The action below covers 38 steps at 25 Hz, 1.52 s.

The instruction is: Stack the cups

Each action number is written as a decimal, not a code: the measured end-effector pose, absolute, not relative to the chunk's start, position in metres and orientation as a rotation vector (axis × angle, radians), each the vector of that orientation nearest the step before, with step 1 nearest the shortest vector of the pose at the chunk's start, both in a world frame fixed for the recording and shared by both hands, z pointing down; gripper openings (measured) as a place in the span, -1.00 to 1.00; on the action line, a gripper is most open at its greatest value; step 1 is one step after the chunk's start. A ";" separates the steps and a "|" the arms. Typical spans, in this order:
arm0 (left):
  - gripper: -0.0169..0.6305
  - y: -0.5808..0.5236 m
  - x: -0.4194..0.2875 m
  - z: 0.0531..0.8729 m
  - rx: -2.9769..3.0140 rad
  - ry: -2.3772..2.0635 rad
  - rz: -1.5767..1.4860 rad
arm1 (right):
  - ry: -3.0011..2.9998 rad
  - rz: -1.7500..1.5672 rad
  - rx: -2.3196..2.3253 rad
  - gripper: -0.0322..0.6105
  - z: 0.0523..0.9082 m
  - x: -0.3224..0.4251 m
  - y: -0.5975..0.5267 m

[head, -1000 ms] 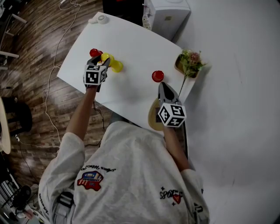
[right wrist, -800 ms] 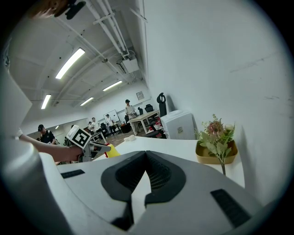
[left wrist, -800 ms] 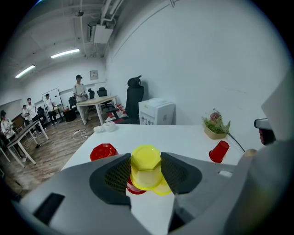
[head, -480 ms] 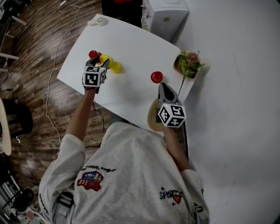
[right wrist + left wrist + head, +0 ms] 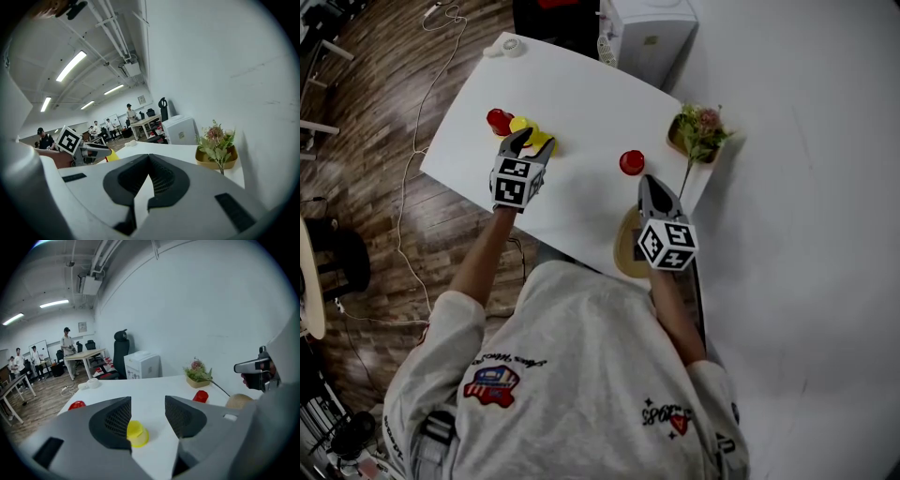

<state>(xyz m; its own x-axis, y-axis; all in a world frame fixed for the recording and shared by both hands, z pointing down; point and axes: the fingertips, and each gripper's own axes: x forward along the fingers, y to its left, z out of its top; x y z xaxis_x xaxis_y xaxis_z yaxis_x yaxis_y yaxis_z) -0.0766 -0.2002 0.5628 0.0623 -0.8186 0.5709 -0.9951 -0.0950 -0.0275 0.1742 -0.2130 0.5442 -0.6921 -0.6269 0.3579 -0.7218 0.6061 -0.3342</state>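
On the white table (image 5: 581,103) stand a red cup (image 5: 499,121), two yellow cups (image 5: 523,125) (image 5: 546,143) and, apart to the right, another red cup (image 5: 631,162). My left gripper (image 5: 528,142) is open just short of the yellow cups. In the left gripper view a yellow cup (image 5: 137,433) sits upside down on the table beyond the gap of the left gripper (image 5: 147,416), half hidden by the left jaw and untouched. A red cup (image 5: 77,405) shows at left and another (image 5: 200,396) at right. My right gripper (image 5: 649,186) is shut and empty, just short of the lone red cup; the right gripper view shows the right gripper (image 5: 149,176) with jaws meeting.
A potted plant (image 5: 701,131) stands at the table's right corner. A white cabinet (image 5: 652,28) is behind the table and a small white round device (image 5: 508,45) lies at its far left corner. A round wooden piece (image 5: 626,248) sits at the near edge. Cables run over the wood floor (image 5: 403,216).
My left gripper has drawn back from the cups toward me and a little to the right. The right gripper and all cups have stayed in place.
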 end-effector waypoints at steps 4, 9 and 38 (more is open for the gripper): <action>-0.25 -0.216 -0.033 0.572 2.086 -1.711 0.582 | -2.617 0.679 1.155 -0.90 0.542 0.185 -0.214; -0.18 -0.236 0.015 0.588 2.156 -1.596 0.571 | -2.589 0.680 1.223 -0.90 0.542 0.207 -0.215; -0.31 -0.279 0.149 0.658 2.320 -1.344 0.724 | -2.420 0.747 1.542 -0.90 0.555 0.313 -0.215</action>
